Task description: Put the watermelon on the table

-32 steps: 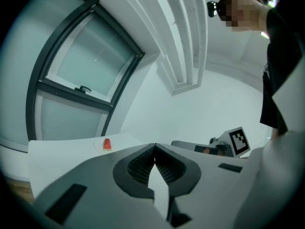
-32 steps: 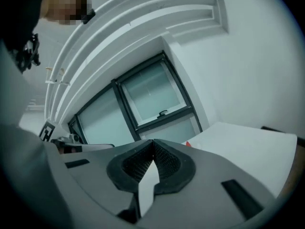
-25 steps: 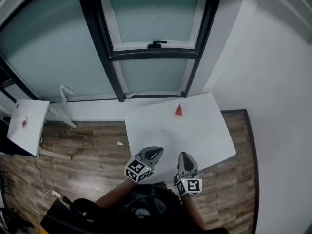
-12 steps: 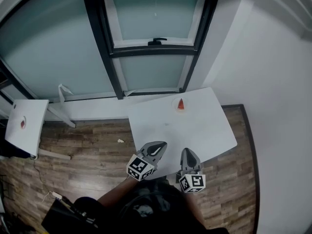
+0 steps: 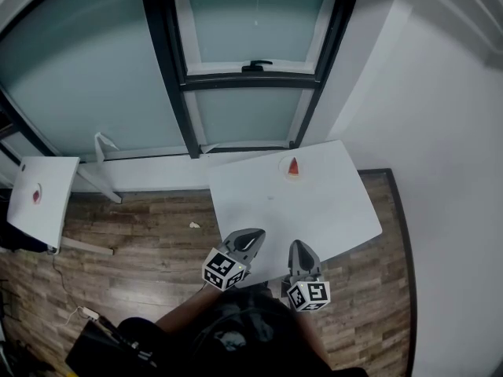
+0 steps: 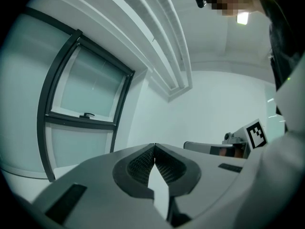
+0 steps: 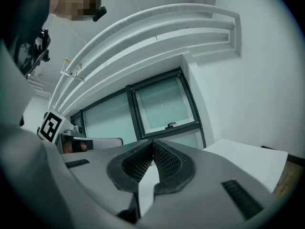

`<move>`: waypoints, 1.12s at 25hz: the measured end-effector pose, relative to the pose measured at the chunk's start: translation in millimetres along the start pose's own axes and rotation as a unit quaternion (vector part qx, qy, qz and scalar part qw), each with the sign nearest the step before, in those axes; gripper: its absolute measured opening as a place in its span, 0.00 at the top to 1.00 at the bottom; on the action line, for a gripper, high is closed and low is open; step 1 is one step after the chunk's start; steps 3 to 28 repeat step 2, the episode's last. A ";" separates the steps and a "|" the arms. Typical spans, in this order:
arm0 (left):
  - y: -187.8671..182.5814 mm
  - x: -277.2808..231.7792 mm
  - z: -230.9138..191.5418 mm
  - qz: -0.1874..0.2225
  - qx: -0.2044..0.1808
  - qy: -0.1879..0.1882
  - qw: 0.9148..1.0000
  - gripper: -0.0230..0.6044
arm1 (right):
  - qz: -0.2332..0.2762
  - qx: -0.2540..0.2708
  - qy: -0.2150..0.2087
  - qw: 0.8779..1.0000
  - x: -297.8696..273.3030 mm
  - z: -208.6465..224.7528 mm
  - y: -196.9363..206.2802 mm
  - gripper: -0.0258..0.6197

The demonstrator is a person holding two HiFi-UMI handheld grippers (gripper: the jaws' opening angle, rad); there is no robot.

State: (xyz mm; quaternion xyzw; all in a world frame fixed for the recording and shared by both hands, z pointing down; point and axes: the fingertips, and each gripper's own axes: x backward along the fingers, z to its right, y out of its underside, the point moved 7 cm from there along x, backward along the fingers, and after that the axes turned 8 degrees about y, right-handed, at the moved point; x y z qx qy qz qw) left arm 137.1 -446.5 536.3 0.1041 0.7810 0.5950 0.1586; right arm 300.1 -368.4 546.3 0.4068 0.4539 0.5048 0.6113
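A red watermelon slice (image 5: 294, 166) lies on a small plate (image 5: 286, 170) near the far edge of the white table (image 5: 330, 210) in the head view. My left gripper (image 5: 252, 235) and right gripper (image 5: 298, 247) hover side by side over the table's near edge, far short of the slice. Both are shut with nothing between their jaws. In the left gripper view the tips (image 6: 154, 146) meet; in the right gripper view they (image 7: 153, 141) also meet. The slice does not show in either gripper view.
A second white table (image 5: 47, 199) with a small red piece (image 5: 36, 196) stands at the far left. A dark-framed window (image 5: 251, 73) fills the wall behind; a white wall (image 5: 440, 132) runs along the right. Wooden floor (image 5: 141, 242) lies between the tables.
Both grippers have shifted slightly; the table and slice sit a little further right and higher in the head view. Both grippers stay shut.
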 end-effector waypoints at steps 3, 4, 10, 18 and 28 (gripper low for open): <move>1.9 3.6 -0.9 -0.002 0.003 -0.002 1.000 0.96 | -0.002 -0.003 -0.001 1.000 0.1 -1.7 0.6 0.94; 1.9 3.6 -0.9 -0.002 0.003 -0.002 1.000 0.96 | -0.002 -0.003 -0.001 1.000 0.1 -1.7 0.6 0.94; 1.9 3.6 -0.9 -0.002 0.003 -0.002 1.000 0.96 | -0.002 -0.003 -0.001 1.000 0.1 -1.7 0.6 0.94; 1.9 3.6 -0.9 -0.002 0.003 -0.002 1.000 0.96 | -0.002 -0.003 -0.001 1.000 0.1 -1.7 0.6 0.94; 1.9 3.6 -0.9 -0.002 0.003 -0.002 1.000 0.96 | -0.002 -0.003 -0.001 1.000 0.1 -1.7 0.6 0.94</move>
